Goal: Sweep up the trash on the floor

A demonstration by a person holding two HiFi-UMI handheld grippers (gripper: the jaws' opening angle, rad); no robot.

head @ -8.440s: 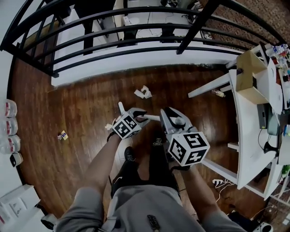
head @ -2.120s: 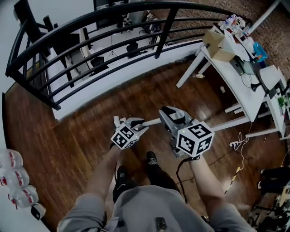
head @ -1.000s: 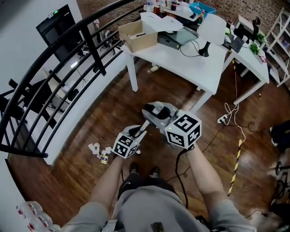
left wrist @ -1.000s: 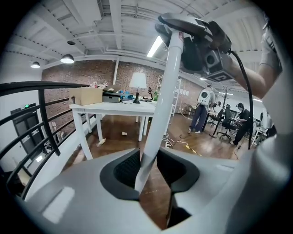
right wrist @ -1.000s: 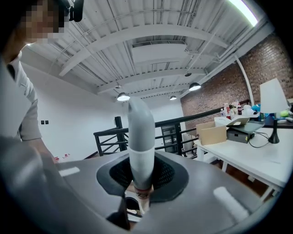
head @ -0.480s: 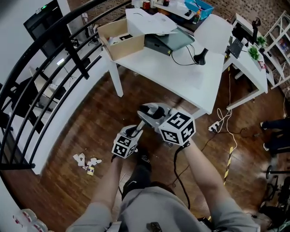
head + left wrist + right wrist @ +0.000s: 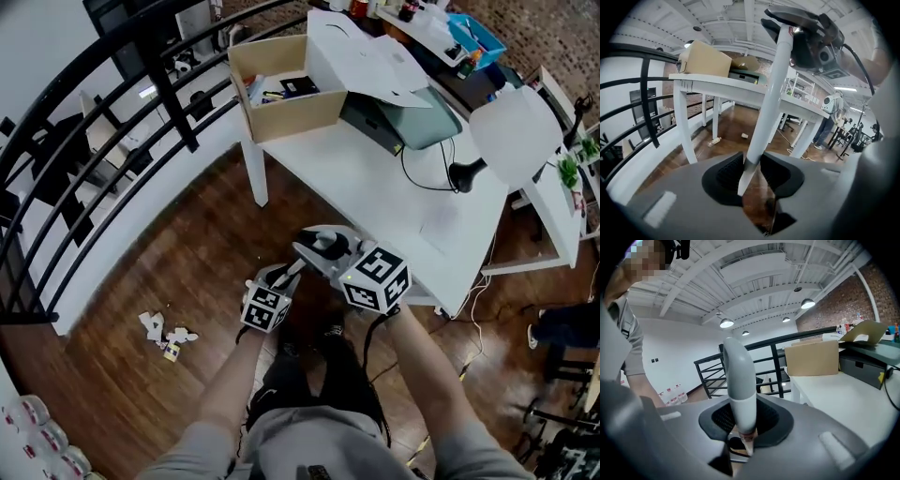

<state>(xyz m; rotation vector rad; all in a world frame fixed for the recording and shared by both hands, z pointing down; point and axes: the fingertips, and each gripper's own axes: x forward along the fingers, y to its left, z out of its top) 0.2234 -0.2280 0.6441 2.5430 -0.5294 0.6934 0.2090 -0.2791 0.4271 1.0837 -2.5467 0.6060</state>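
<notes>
A white broom handle (image 7: pixel 769 101) with a grey grip end (image 7: pixel 739 380) runs between my two grippers; the broom's head is hidden. In the head view my left gripper (image 7: pixel 281 276) is shut on the white shaft, low and close to the person's legs. Just right of it, my right gripper (image 7: pixel 315 247) is shut on the grey grip end. In the left gripper view the shaft rises from my left gripper (image 7: pixel 752 176) to the right one above. In the right gripper view the grip stands between the jaws of my right gripper (image 7: pixel 745 423). Scraps of trash (image 7: pixel 163 330) lie on the wooden floor to the left.
A white table (image 7: pixel 375 178) stands right ahead, bearing a cardboard box (image 7: pixel 286 89), a printer and a white lamp (image 7: pixel 518 141). A black railing (image 7: pixel 84 122) runs along the left. A plastic bottle (image 7: pixel 715 140) lies under the table. Cables (image 7: pixel 472 302) trail at right.
The view has swung, so the table is now right in front and the trash lies further left. Both grippers have come lower and nearer the body, still on the handle.
</notes>
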